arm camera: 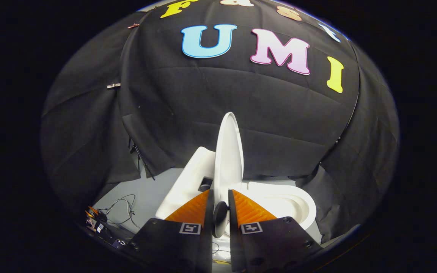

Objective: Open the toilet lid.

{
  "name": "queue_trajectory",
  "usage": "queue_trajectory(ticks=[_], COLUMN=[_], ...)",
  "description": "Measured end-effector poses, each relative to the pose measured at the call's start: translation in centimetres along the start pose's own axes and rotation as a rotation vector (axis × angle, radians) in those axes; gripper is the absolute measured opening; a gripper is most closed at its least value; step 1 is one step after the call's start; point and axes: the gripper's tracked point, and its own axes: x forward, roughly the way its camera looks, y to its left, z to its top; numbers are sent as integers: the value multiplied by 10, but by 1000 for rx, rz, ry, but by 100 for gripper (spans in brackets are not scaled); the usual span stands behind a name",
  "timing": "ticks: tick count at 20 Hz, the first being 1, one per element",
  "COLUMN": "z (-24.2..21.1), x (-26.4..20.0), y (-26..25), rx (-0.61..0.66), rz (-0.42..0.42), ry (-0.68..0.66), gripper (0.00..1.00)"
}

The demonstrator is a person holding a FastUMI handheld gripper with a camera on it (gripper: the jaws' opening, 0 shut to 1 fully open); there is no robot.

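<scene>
Gripper view: my jaws were clenched on the edge of the white plastic toilet lid (228, 155), raised upright between my orange ribbed fingers (192, 208), with the white toilet bowl (298, 204) just beyond them and the tank (188, 182) opposite.

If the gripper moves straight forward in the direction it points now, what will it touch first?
The gripper is already shut on the raised toilet lid, held edge-on between its fingers. Straight ahead lies more of that lid, so it would probably push further along it; the black cloth wall is well beyond.
</scene>
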Motion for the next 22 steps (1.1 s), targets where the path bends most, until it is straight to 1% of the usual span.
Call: queue_trajectory(ticks=[4,6,7,8,10,12,13,15,16,19,21,22], z=[2,4,4,5,14,22,25,34,36,37,40,41], x=[-5,-11,-14,-16,-25,-32,-36,-43,-48,-60,-71,-78], y=[-7,-6,-5,-2,-4,-7,-6,-8,-7,-7,-15,-19], rx=[12,16,11,2,-31,-71,-86,-108,-106,-90,-74,-60], rz=[-2,14,22,32,24,10,7,8,24,53,58,65], ry=[-1,-10,-12,-18,-50,-86,-101,-129,-138,-150,-166,-179], gripper=[23,23,27,27,30,37,45,49,53,81,100,99])
